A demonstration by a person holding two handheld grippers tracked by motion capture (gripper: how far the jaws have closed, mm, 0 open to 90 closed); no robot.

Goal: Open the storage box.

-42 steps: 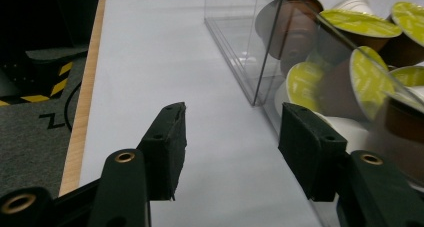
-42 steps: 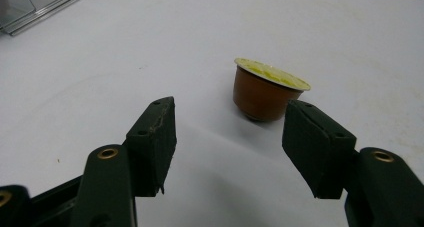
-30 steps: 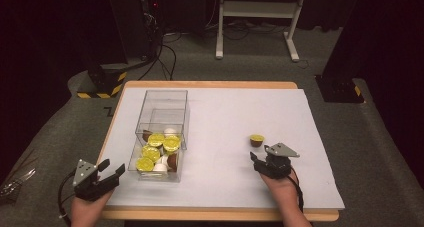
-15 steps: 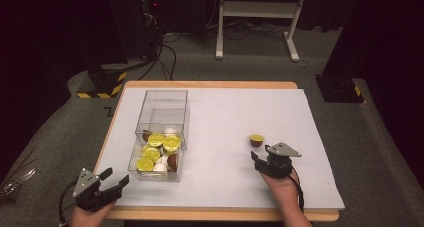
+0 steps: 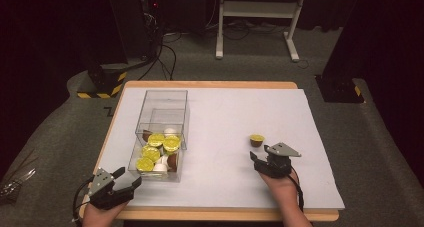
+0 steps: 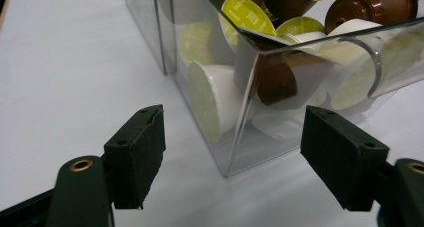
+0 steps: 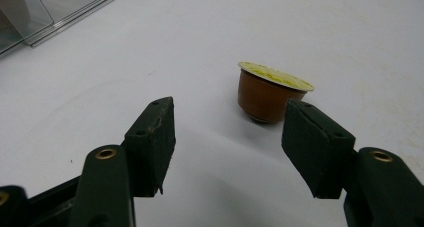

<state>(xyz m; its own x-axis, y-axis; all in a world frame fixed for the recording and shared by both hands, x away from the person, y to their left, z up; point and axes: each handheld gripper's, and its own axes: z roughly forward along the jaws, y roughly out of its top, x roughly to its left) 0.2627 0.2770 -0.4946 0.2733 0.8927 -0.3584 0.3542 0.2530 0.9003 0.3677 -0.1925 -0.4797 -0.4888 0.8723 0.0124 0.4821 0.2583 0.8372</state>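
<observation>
- Right gripper (image 5: 256, 158): black jaws apart and just opened a bit further, nothing clamped. It sits on the white table cover (image 5: 235, 112), just short of the loose capsule (image 5: 257, 139).
- Loose capsule (image 7: 271, 92): brown plastic cup, tapered, upright, yellow-green foil lid slightly crinkled. It stands ahead of the right jaw tip, not between the pads; contact is hard to judge from the right gripper view.
- Left gripper (image 5: 126, 180): jaws wide and just been opening, empty. It sits at the near left table edge, pointed at the near corner of the clear box (image 5: 161, 137).
- Clear box (image 6: 240, 137): rigid transparent walls, sharp corners, holding brown and white capsules (image 6: 215, 97), most with yellow-green lids.
- Pads (image 6: 140, 152): matte, rough-edged black foam or rubber.
</observation>
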